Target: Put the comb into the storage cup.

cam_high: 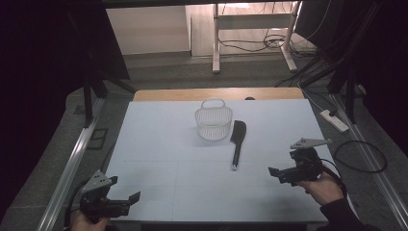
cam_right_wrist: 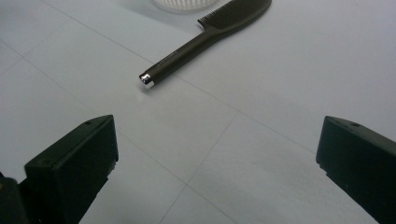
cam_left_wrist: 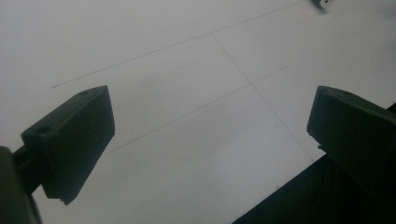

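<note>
A small white mesh basket (cam_high: 213, 123) with a handle stands upright at the middle of the white table top (cam_high: 159, 144). Just right of it lies a black hairbrush (cam_high: 237, 139), bristle head toward the basket, silver-capped handle end toward me. In the right gripper view the hairbrush (cam_right_wrist: 205, 37) lies ahead with its silver cap nearest. My right gripper (cam_high: 274, 173) hovers open at the right, a short way from the handle end. My left gripper (cam_high: 132, 198) is open near the table's front left corner, nothing between its jaws (cam_left_wrist: 210, 135).
A strip of wooden table (cam_high: 216, 93) shows behind the white sheet. A power strip (cam_high: 334, 120) and cables lie on the floor to the right. A metal rail (cam_high: 72, 159) runs along the left side. The table's dark front edge (cam_left_wrist: 317, 196) is close to the left gripper.
</note>
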